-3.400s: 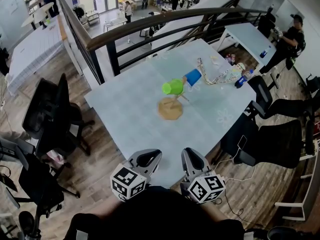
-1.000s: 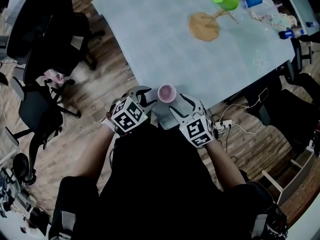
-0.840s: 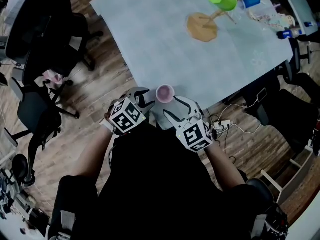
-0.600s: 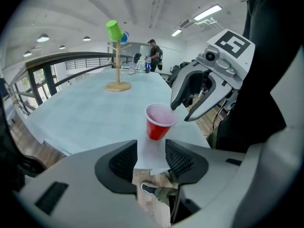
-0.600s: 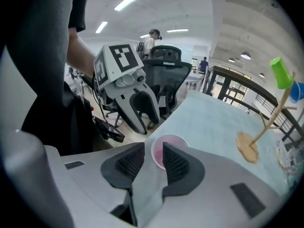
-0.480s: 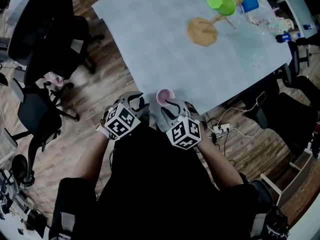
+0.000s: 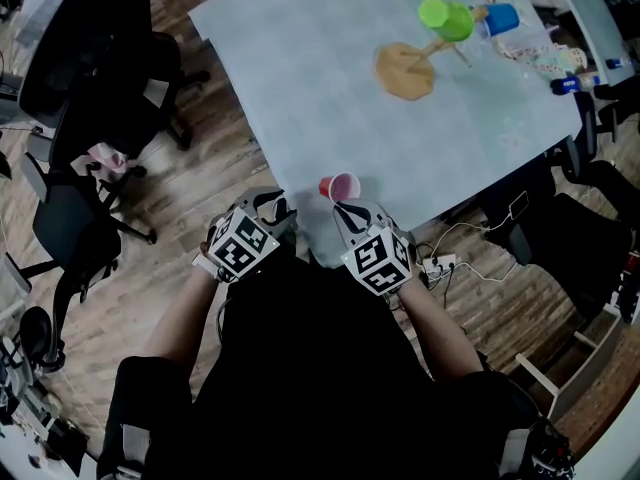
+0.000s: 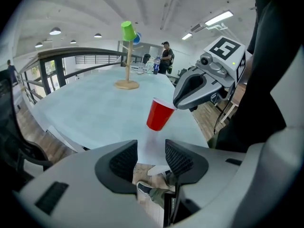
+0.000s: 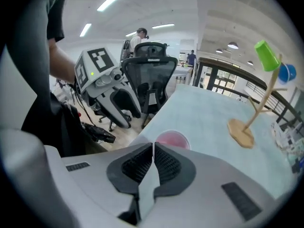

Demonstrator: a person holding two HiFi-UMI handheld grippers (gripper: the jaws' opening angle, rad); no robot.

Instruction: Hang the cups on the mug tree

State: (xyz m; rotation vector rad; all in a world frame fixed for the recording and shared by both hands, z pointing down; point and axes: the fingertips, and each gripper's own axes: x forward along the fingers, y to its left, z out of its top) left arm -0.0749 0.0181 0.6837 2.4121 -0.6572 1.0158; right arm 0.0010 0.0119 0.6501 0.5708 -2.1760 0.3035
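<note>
Holds left gripper (image 7: 271, 205) (image 8: 151, 152) before the near bench (image 7: 300, 88) edge, jaws spread on nothing. Just beyond, pinches red cup (image 7: 340, 186) (image 8: 159, 115) by its rim in right gripper (image 7: 343, 204) (image 9: 153, 147), with jaws just closed onto it. Far across the bench, tree (image 7: 408, 66) upright with green cup (image 7: 445, 18) and blue cup (image 7: 499, 17) hung.

Pretty bright and even here, ceiling strip lights (image 8: 219, 18) doing the work, shadows soft. My head view comes out darker, and both gripper views bend hard into black corners.
</note>
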